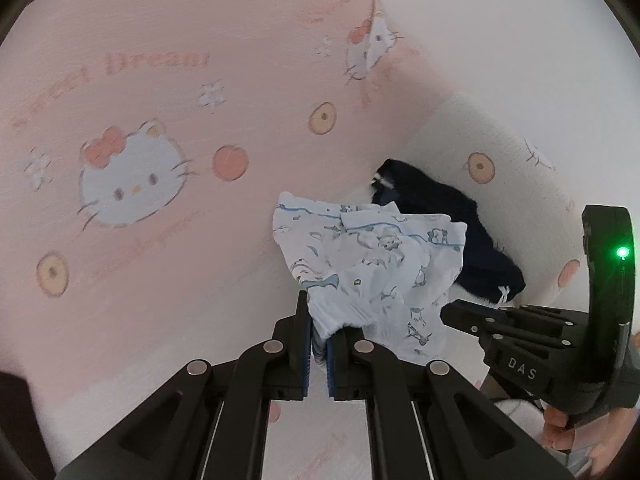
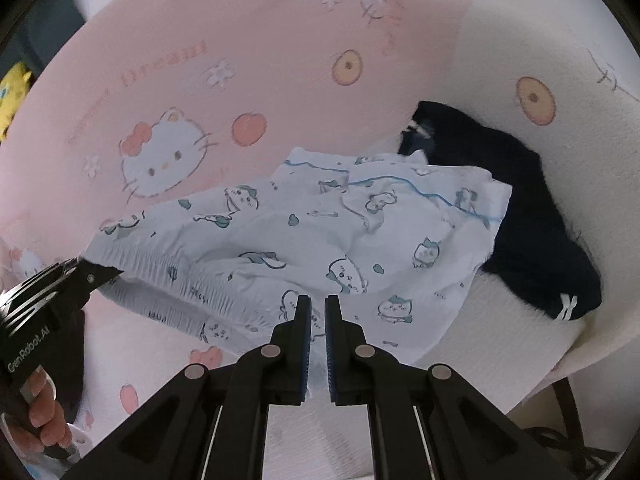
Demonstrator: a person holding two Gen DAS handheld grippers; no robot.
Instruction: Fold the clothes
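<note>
1. Shorts [image 2: 304, 236]: one pale, white-blue pair printed with small cartoon animals and a thin blue line, with a gathered elastic waistband; it fills the middle of the right wrist view and sits lower centre in the left wrist view [image 1: 372, 264].
2. They lie crumpled on a pink blanket [image 2: 200, 60], their right edge overlapping one dark navy garment [image 2: 532, 216] with a small white mark near its lower end.
3. That navy garment lies at right of centre in both views, partly on a white fleecy patch of the bedding.
4. One pink blanket covers the surface, printed with cat faces wearing bows, round orange and peach shapes, small flowers and the word "Dream".
5. Two grippers are in view, each held by a person's hand.
6. The left gripper [image 1: 319, 320] has its fingers closed on the gathered waistband, which bunches up between the blue pads at the lower centre of its own view; in the right wrist view it enters from the lower left [image 2: 86, 266], its tip at the waistband's corner.
7. The right gripper [image 2: 318, 312] has its fingers drawn nearly together over the shorts' lower edge; whether cloth is pinched between them I cannot tell.
8. One yellow object [image 2: 12, 92] shows at the far left edge, blurred.
</note>
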